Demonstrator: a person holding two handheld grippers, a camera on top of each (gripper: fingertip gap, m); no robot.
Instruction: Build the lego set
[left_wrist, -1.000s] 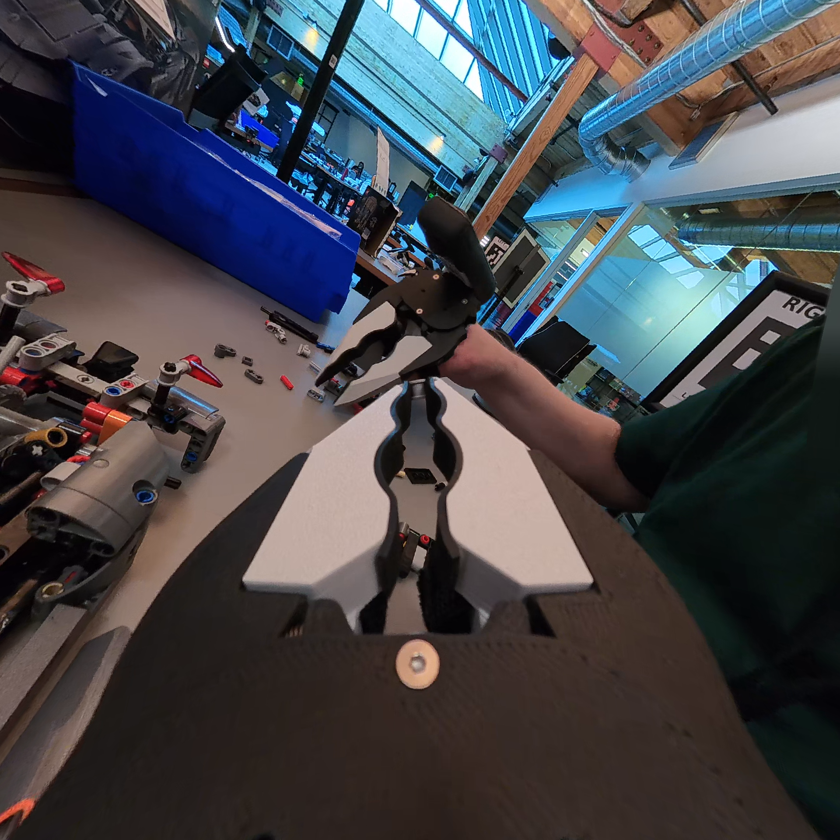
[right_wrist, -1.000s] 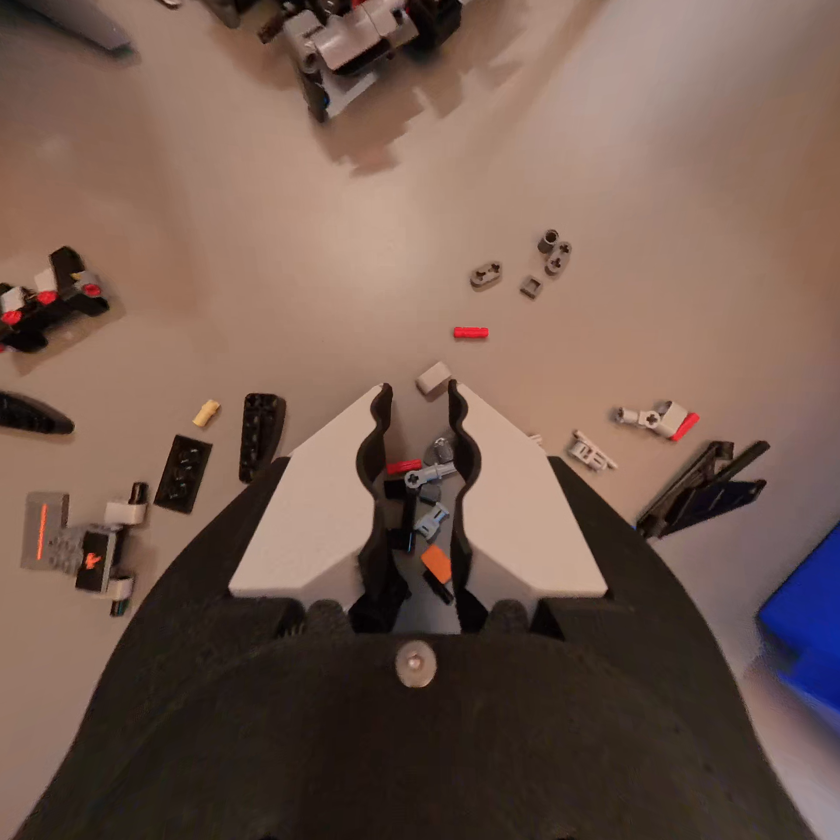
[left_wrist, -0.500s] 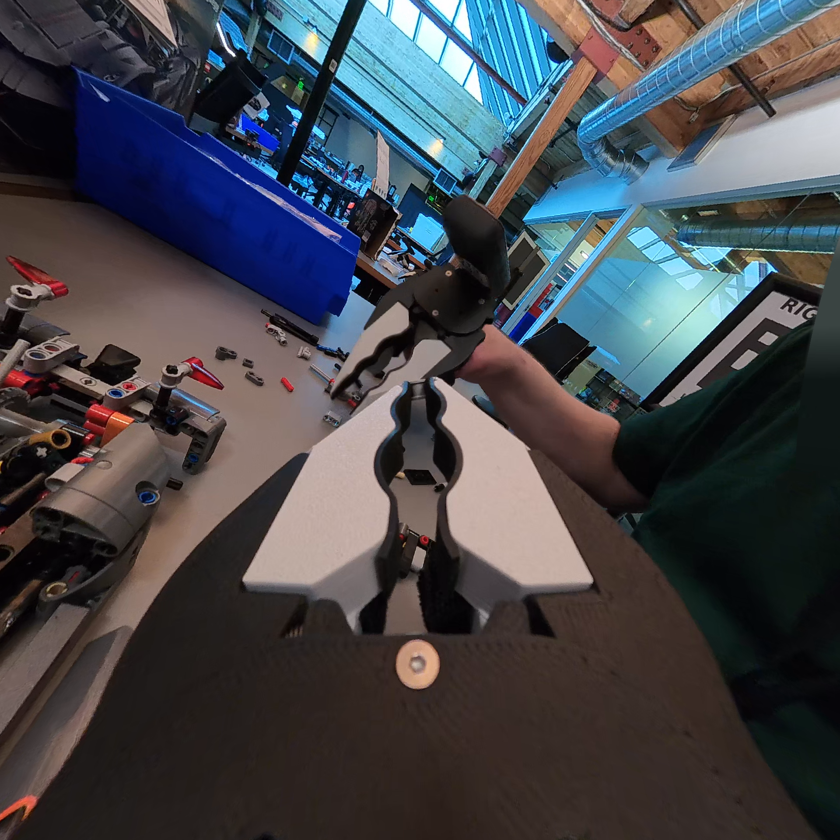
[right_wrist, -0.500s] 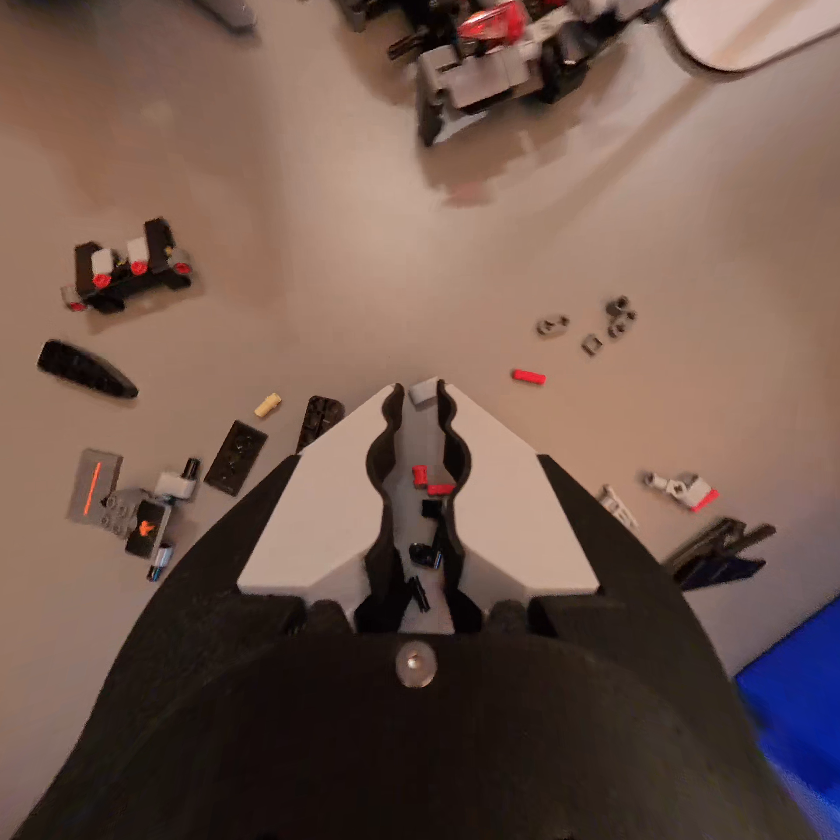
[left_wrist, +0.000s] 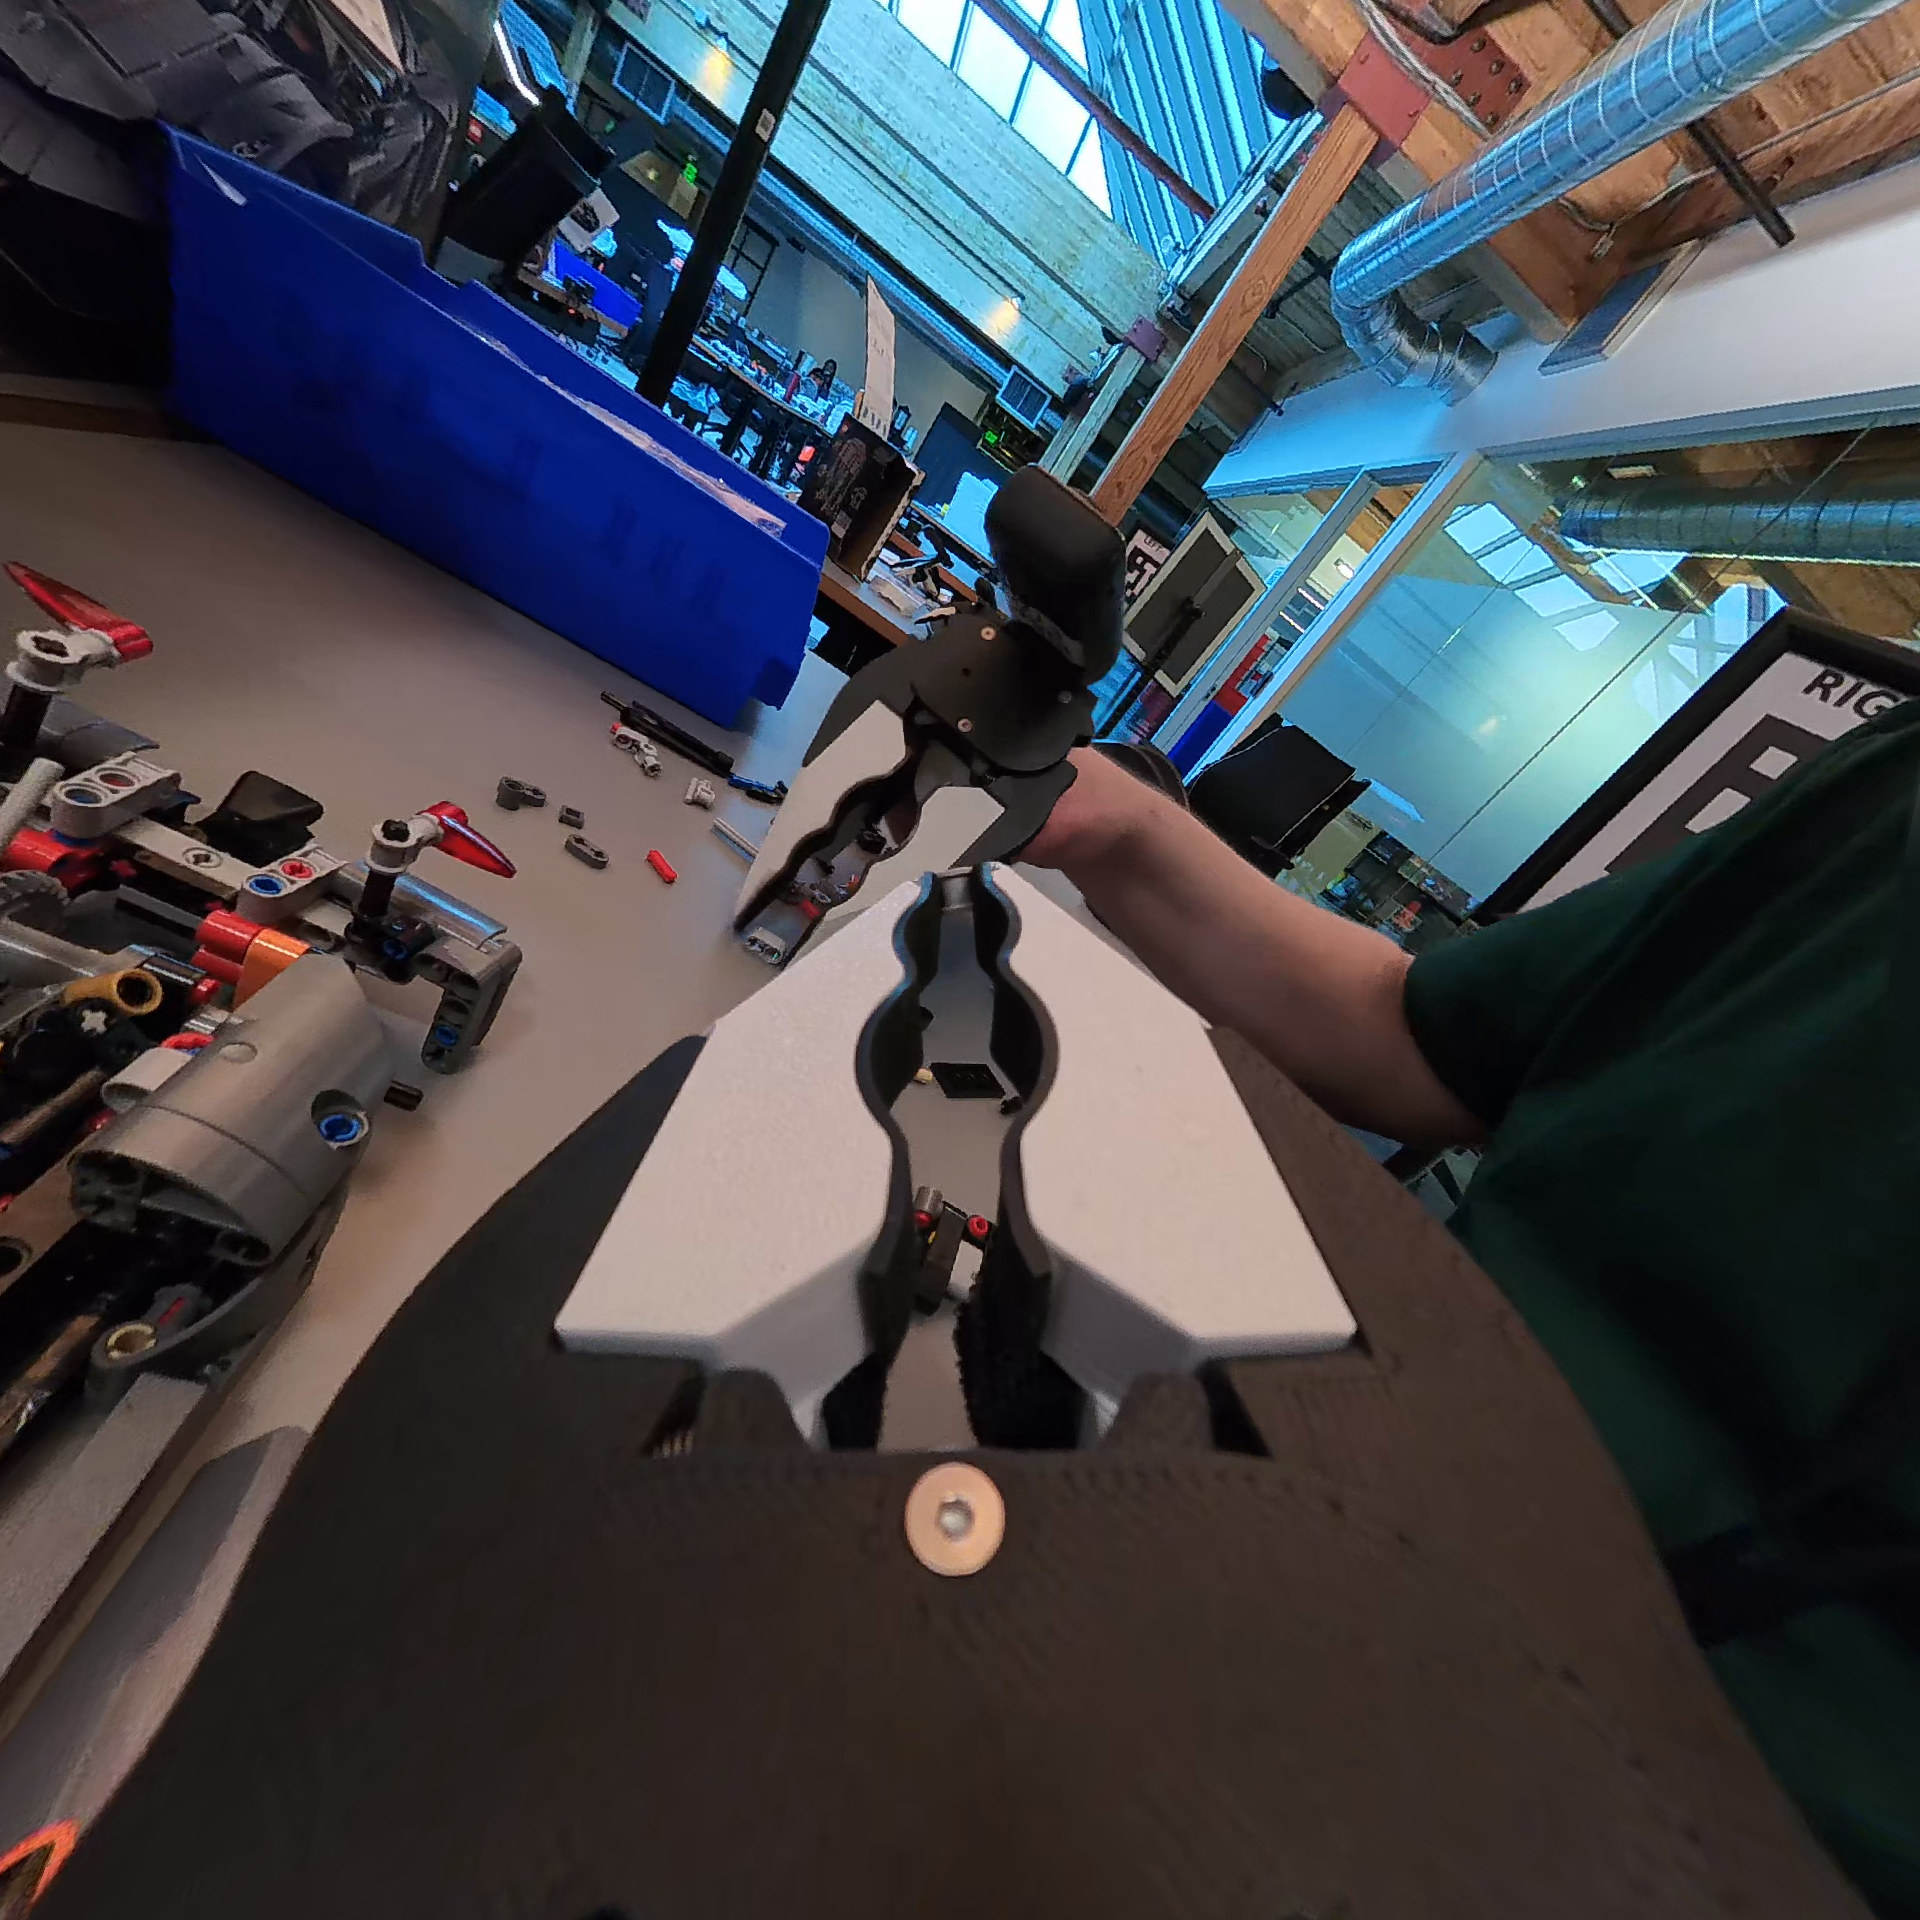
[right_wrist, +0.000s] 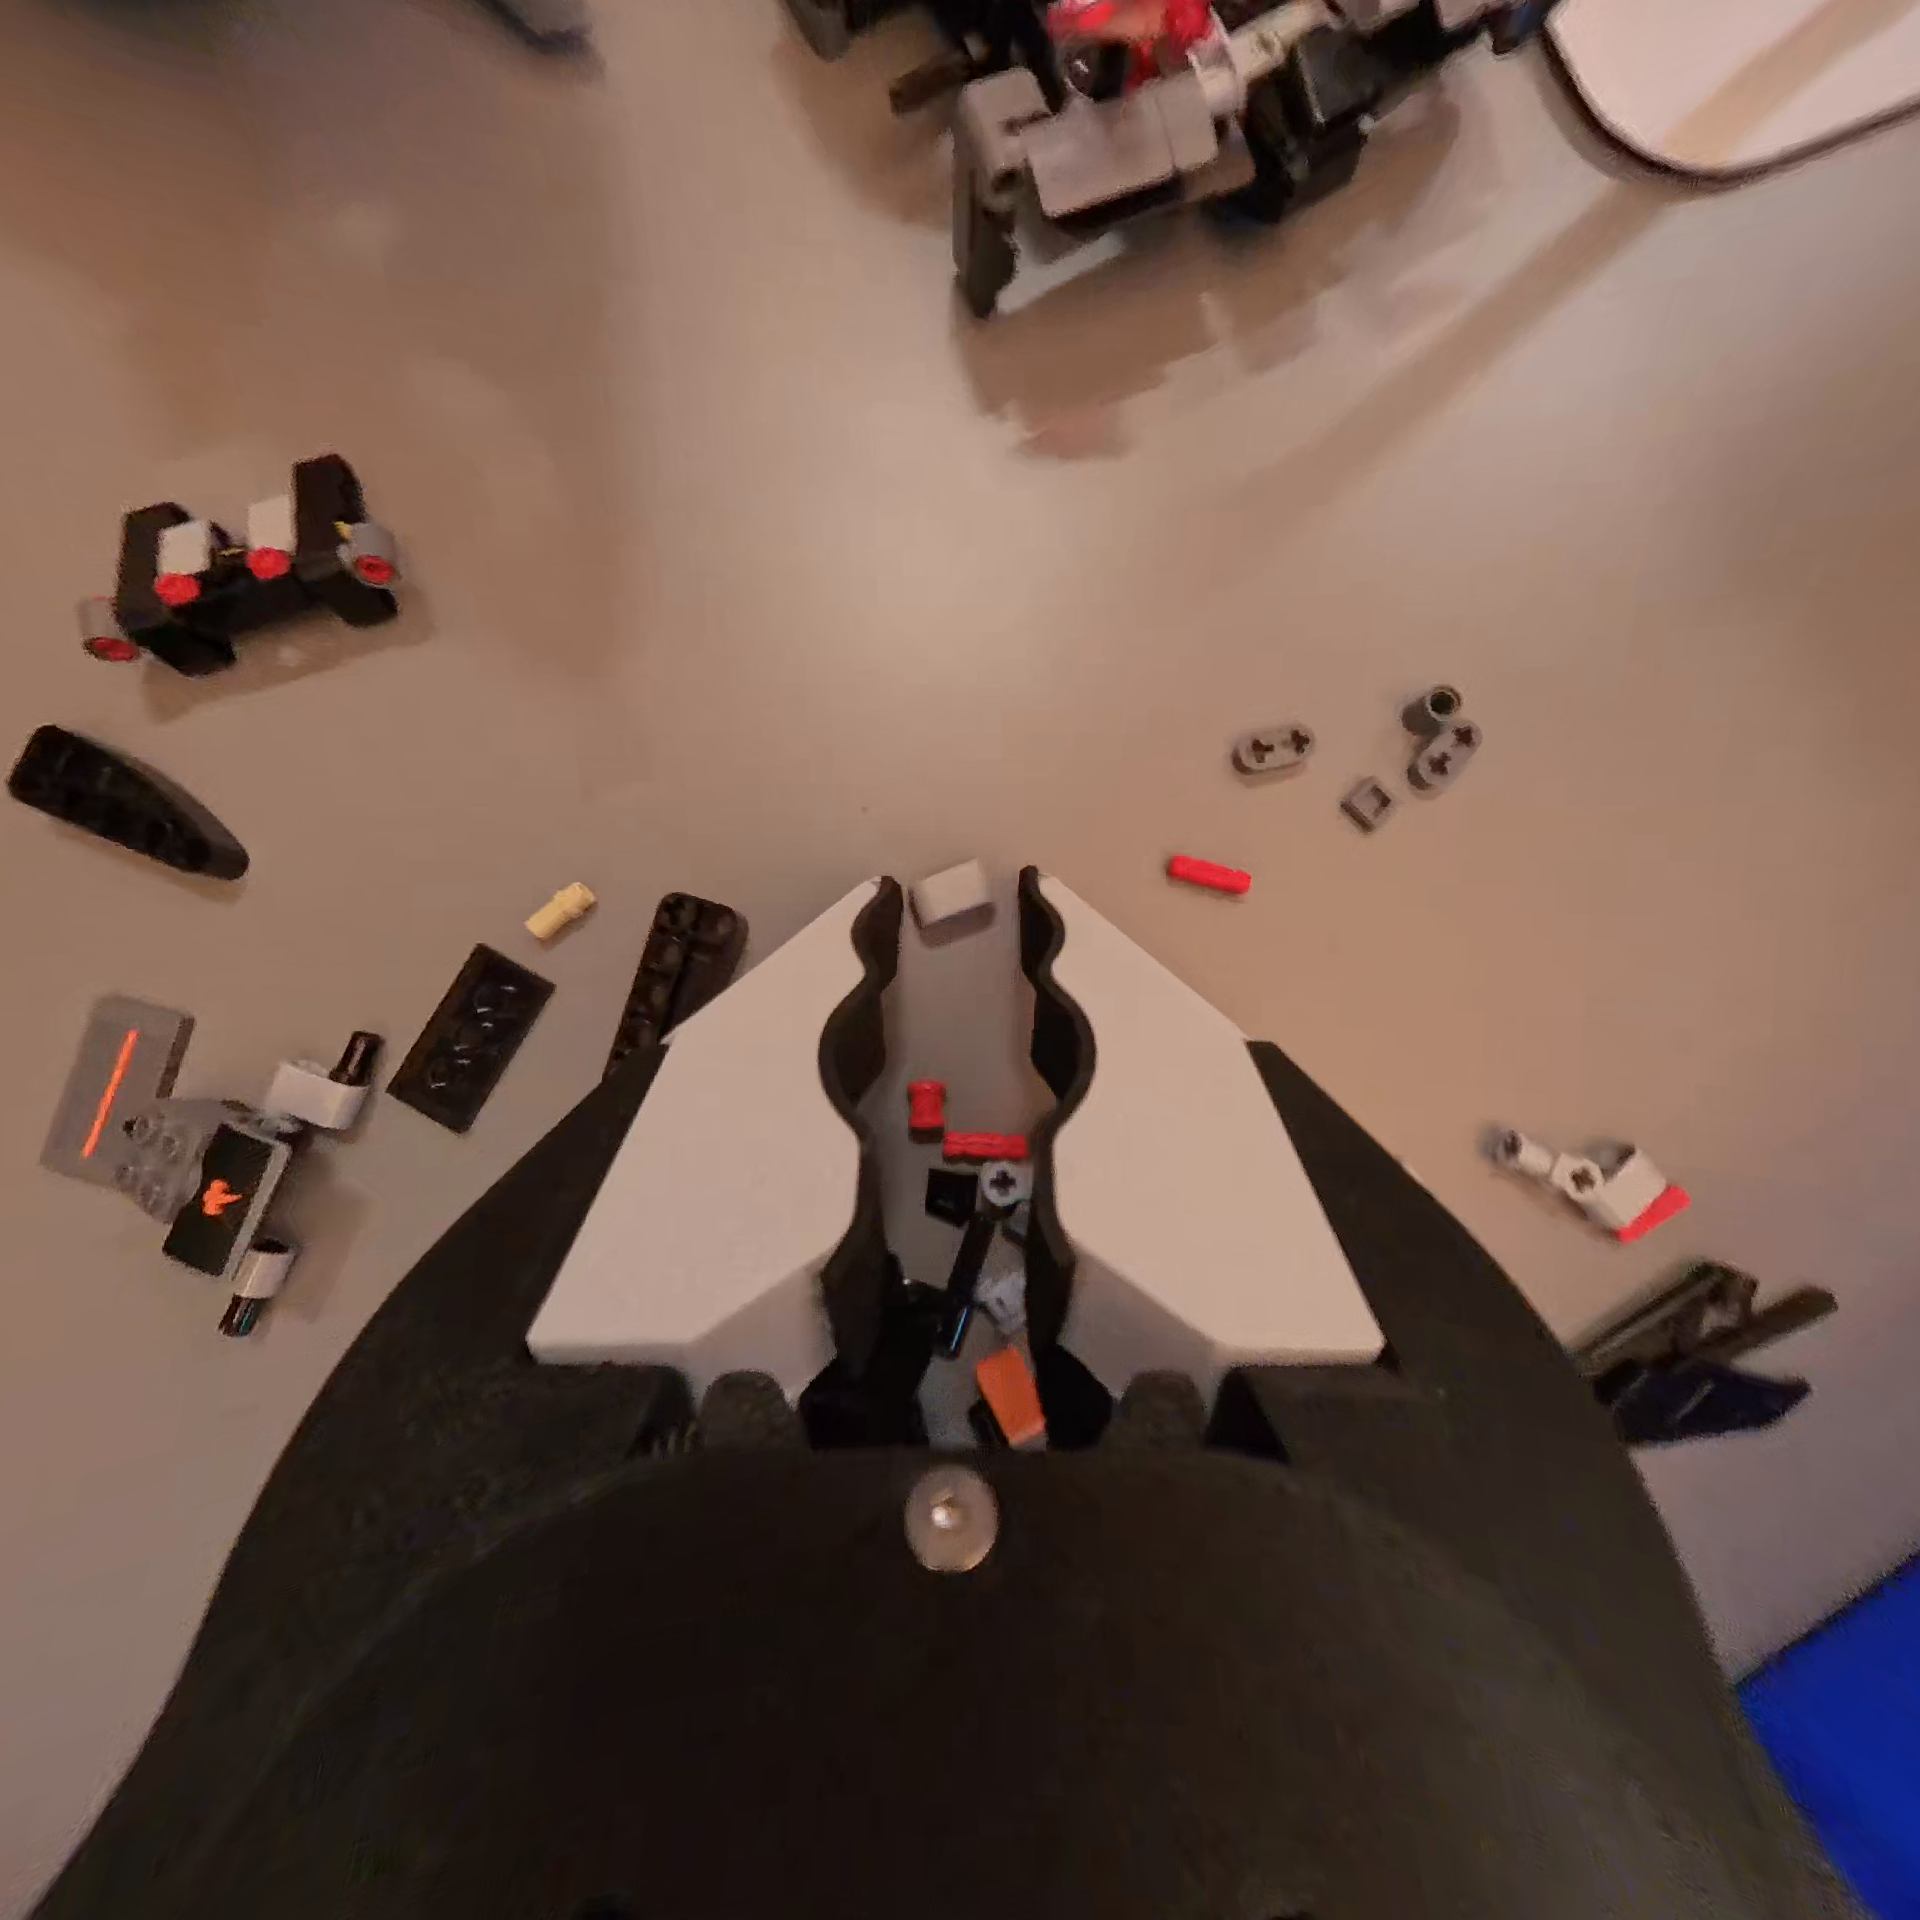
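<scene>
A small light grey brick (right_wrist: 951, 891) lies on the table between the fingertips of my right gripper (right_wrist: 954, 883), which is open and points down at it. It does not grip the brick. In the left wrist view the right gripper (left_wrist: 790, 914) has its tips at the table beside the brick (left_wrist: 774, 941). My left gripper (left_wrist: 956, 885) hovers above the table, its jaws a narrow gap apart with nothing between them. The large grey, black and red lego model (left_wrist: 208, 1091) sits to its left and also shows in the right wrist view (right_wrist: 1122, 145).
Loose parts lie around: a red pin (right_wrist: 1207, 875), grey connectors (right_wrist: 1273, 750), a black plate (right_wrist: 473, 1034), a tan pin (right_wrist: 561, 910), a black curved piece (right_wrist: 125, 802), a black subassembly with red pins (right_wrist: 249, 571). A blue bin (left_wrist: 468, 436) stands behind. A person's forearm (left_wrist: 1247, 977) holds the right gripper. One gripper's finger ends stand about 15 cm off the other's. To the tan pin (right_wrist: 561, 910): right tips about 6 cm, left tips about 15 cm.
The right gripper has dropped toward the table, tips down. Its jaws narrowed, then widened again. The grey brick now lies between its tips instead of just beyond them. The left gripper hardly moved.
</scene>
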